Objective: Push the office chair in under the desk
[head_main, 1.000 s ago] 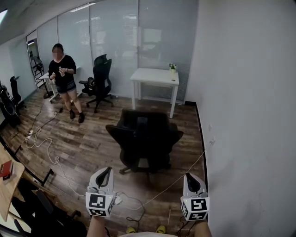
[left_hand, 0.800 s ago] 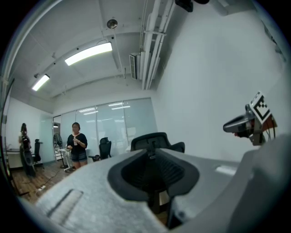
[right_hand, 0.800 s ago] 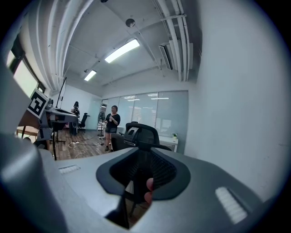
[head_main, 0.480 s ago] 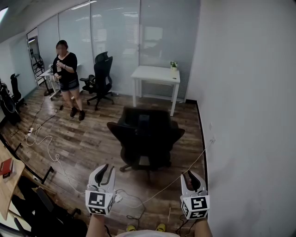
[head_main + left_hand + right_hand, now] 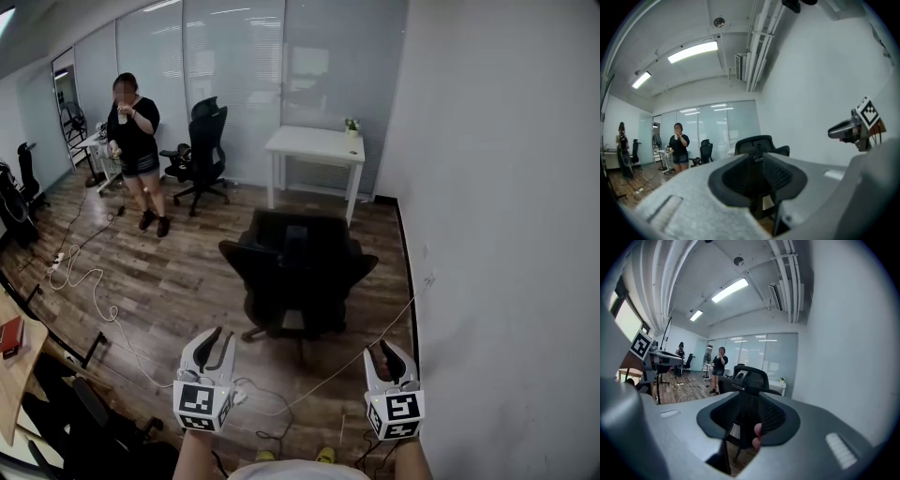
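Head view: taken from high up at the near end of the room, facing forward and steeply down onto the wooden floor (image 5: 178,281). Office chair (image 5: 298,272) at middle range, white desk (image 5: 314,147) farther off against the glass partition (image 5: 234,66).

Left gripper view: set much lower, facing level toward the far end and closer to the chair, with the backrest straight ahead at centre.

Right gripper view: set just as low and a little to the right, facing the same backrest, with the desk just beyond.

Shared by all three: the chair, the standing person (image 5: 134,141) at far left, the glass partition and the white wall (image 5: 497,187) on the right.
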`<state>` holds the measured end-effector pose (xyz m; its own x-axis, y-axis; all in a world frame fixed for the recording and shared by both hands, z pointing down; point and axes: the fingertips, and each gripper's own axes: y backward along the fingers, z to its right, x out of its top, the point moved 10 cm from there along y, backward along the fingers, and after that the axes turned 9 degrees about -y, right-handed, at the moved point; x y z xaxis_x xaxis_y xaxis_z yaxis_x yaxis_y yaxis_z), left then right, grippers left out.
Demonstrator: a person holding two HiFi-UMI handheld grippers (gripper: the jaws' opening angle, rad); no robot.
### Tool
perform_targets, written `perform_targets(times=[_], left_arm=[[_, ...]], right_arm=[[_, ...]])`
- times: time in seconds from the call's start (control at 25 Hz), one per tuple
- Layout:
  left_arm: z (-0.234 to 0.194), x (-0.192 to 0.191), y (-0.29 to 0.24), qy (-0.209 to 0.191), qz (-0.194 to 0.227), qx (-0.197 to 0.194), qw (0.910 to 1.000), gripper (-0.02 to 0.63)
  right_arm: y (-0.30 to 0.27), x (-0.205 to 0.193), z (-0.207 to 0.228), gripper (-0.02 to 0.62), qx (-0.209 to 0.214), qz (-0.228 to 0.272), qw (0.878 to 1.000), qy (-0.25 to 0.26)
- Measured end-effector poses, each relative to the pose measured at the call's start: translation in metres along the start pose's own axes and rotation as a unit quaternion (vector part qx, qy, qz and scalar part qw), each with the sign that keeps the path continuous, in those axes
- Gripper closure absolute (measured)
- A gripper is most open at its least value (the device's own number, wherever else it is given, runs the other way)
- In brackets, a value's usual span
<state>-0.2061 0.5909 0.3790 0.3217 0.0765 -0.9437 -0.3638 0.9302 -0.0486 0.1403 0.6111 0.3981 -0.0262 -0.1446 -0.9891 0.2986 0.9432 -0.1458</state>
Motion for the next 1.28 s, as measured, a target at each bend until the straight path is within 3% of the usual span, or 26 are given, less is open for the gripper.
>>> perform_targets(times=[0.68,1.0,1.28], left_arm=[[-0.046,-0.037,0.02,0.024,0.013,-0.041,0.9988,0.514],[-0.057,-0.048,-0.017,0.021,-0.001,-0.033,0.9992,0.511],[-0.059,-0.053,-0.09,0.02,-0.02,-0.031,0.9991,0.509]], right_arm=[[-0.006,-0.005,-0.071,0.491,-0.018,-0.002,1.0,0.016],[-0.059,-0.009,-0.053,0.491,0.005,-0.001,1.0,0.016],[-0.123,-0.008,-0.002,0.491,0.019,-0.006,1.0,0.003]])
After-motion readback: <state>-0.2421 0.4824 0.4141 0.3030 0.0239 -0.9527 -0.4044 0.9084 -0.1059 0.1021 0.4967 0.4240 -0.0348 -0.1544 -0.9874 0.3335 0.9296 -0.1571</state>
